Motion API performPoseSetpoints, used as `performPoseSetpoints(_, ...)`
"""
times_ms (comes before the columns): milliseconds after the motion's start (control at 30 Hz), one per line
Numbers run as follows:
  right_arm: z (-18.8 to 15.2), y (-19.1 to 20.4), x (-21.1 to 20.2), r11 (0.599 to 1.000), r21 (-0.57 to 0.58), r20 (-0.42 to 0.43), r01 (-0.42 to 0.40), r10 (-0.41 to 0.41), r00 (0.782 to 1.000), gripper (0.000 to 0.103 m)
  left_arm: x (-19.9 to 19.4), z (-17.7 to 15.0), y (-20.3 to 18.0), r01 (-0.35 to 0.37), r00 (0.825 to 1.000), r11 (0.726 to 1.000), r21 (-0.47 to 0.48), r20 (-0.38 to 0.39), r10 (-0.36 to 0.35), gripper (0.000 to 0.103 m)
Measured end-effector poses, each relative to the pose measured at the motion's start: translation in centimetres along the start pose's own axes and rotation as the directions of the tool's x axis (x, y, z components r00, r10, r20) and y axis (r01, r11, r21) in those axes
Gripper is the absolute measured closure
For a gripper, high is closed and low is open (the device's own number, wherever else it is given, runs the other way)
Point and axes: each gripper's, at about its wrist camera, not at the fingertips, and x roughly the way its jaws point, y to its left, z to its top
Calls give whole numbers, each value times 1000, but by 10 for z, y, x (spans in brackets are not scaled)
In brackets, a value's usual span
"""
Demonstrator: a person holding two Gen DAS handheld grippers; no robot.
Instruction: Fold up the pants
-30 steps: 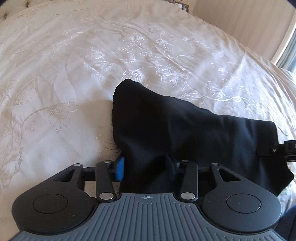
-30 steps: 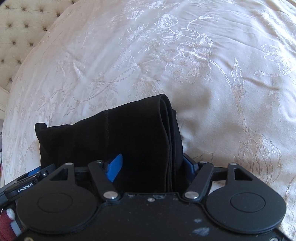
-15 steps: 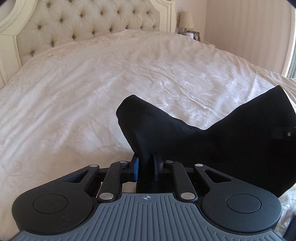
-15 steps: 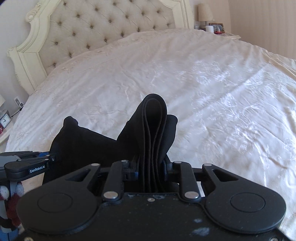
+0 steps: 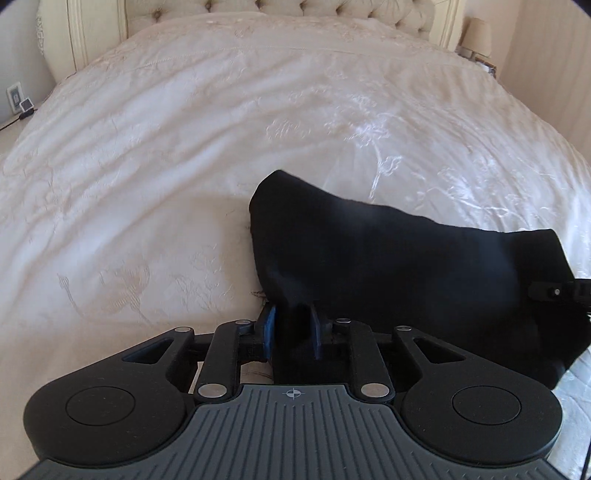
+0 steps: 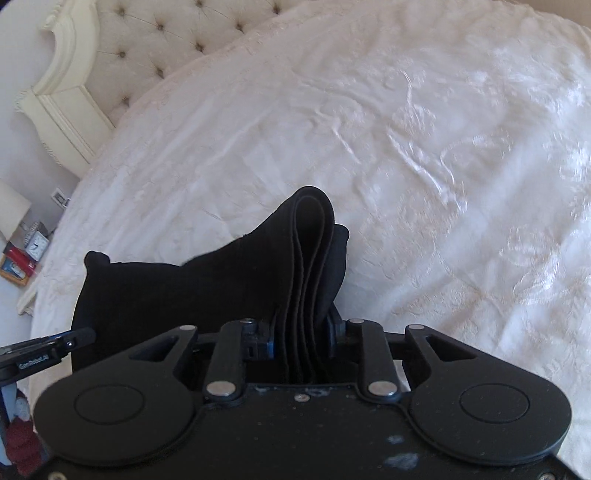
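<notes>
Since a second ago both grippers have swung across the bed with the pants (image 5: 388,266), and the headboard (image 5: 332,9) now sits square at the top of my left view where only bedspread showed before. Both sets of jaws closed in over that second and have just eased a little wider again, with cloth between them throughout.

I see the pants as a black folded bundle strung between my two grippers and lifted off the cream embroidered bedspread (image 5: 166,155). One end rises from between the blue pads of my left gripper (image 5: 293,330), which are clamped on a narrow pinch of fabric; the rest stretches away to the right of those jaws. My right gripper (image 6: 303,341) grips the other end, its jaws pressed on a thick stack of folded layers that stand up as a rounded loop just ahead of the fingertips.

Far to the right of my left jaws I catch the other gripper's finger at the cloth's edge. To the left of my right jaws lies a bedside table with a small clock (image 6: 36,245).
</notes>
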Motion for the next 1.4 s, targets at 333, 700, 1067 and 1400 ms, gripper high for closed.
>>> performPoseSetpoints(333, 0, -27, 0, 989, 105, 29, -100, 97, 995, 67, -19, -3, -1, -88, 992, 996, 8, 92, 87, 72)
performPoseSetpoints(700, -51, 38, -95, 933, -343, 349, 106, 22, 937, 102, -64, -40, -36, -68, 990, 994, 87, 125, 57, 71)
performPoseSetpoints(1067, -96, 34, -78, 919, -370, 236, 139, -52, 970, 99, -49, -57, -32, -120, 992, 990, 80, 57, 116, 66)
performPoseSetpoints(1400, -145, 52, -143, 950, -294, 344, 106, 1, 939, 67, -94, -100, -68, -69, 993, 996, 63, 98, 63, 47)
